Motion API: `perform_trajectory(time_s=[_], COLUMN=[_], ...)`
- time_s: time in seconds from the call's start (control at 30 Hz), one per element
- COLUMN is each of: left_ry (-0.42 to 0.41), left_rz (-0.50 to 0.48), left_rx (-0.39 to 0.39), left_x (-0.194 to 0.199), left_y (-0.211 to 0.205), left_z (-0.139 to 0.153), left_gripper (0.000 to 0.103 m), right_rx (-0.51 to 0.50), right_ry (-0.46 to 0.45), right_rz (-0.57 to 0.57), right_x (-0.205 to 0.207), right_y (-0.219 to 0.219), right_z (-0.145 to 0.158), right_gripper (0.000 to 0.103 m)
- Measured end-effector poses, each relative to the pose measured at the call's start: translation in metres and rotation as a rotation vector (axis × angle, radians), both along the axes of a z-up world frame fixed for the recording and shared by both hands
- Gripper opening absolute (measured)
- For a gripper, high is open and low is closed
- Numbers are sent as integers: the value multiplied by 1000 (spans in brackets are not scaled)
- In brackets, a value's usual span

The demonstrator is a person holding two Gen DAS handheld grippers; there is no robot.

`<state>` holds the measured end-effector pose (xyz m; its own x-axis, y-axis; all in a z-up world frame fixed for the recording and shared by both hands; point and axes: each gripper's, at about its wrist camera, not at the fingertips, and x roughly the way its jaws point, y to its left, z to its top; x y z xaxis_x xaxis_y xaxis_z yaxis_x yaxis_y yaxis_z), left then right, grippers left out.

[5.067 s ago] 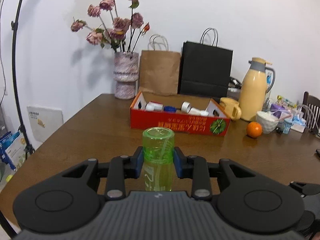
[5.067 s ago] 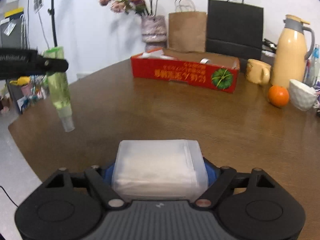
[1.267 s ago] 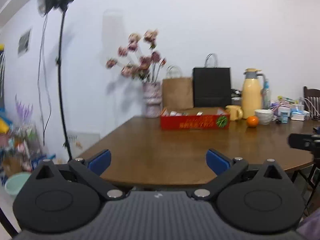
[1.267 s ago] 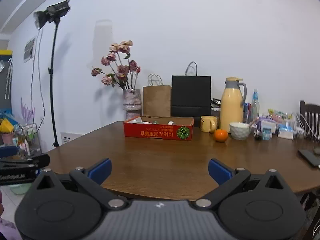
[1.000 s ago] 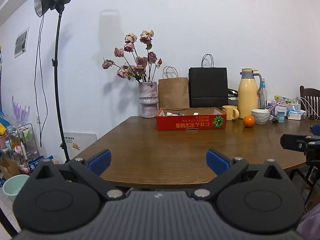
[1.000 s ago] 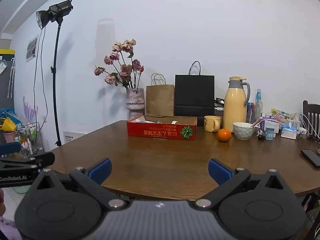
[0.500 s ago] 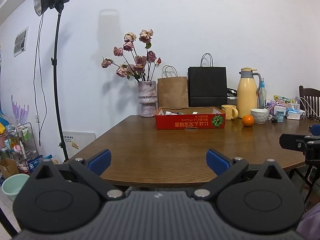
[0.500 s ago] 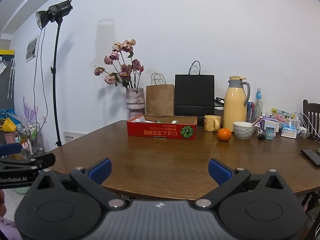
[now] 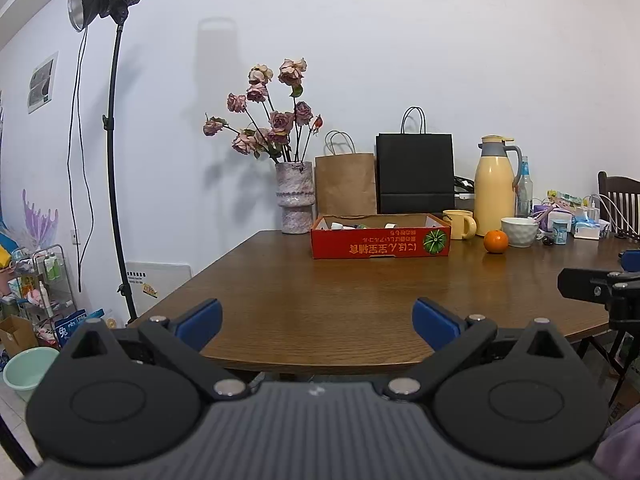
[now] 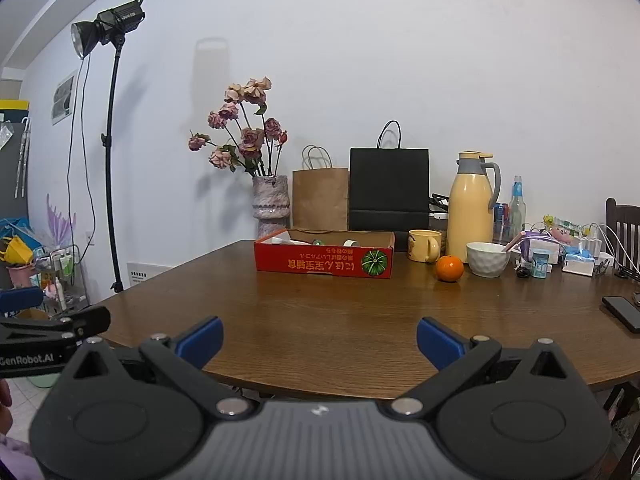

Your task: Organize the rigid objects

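A red cardboard box (image 9: 381, 237) sits at the far side of the brown table (image 9: 340, 292), with several small items inside, mostly hidden by its wall. It also shows in the right wrist view (image 10: 324, 259). My left gripper (image 9: 317, 321) is open and empty, held back at the table's near edge. My right gripper (image 10: 320, 340) is open and empty, also at the near edge. Each gripper shows at the side of the other's view.
Behind the box stand a vase of roses (image 9: 295, 202), a brown paper bag (image 9: 345, 184) and a black bag (image 9: 415, 172). To the right are a yellow mug (image 10: 425, 245), a thermos (image 10: 471, 206), an orange (image 10: 449, 268), a white bowl (image 10: 488, 259) and a phone (image 10: 623, 313). A light stand (image 9: 116, 152) is left.
Five seconds ago the left gripper held a green bottle and the right a white box near the table; both are now open, empty and pulled back. Little has moved in the last second.
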<state>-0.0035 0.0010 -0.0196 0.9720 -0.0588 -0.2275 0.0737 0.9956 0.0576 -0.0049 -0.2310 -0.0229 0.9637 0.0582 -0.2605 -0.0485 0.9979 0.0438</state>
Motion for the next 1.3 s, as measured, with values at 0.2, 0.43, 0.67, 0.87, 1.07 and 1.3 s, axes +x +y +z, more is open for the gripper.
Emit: perform_trajectory(time_s=[0.2,0.43,0.67,0.87,1.07,1.3], left_ry=[-1,0,0,0,-2,-2], left_rz=[-3,-5,-10,-11,-15,-14], left_rx=[0,0,0,0,0,0], left_x=[0,-1,-2,-2,-2,-2], left_y=[0,-1,-2,-3,-4,-5], left_z=[0,0,1,1,1,1], left_gripper=[103,103,103,103,103,103], right_rx=[1,2,5,5,5,6], right_ry=[-1,1,5,5,6,7], right_rz=[0,-1,2,1,0,2], right_x=[0,1,1,2,2,2], right_y=[0,0,1,2,3,3], right_z=[0,-1,-2,-3,-2,-3], right_gripper=[103,103,103,103,103,103])
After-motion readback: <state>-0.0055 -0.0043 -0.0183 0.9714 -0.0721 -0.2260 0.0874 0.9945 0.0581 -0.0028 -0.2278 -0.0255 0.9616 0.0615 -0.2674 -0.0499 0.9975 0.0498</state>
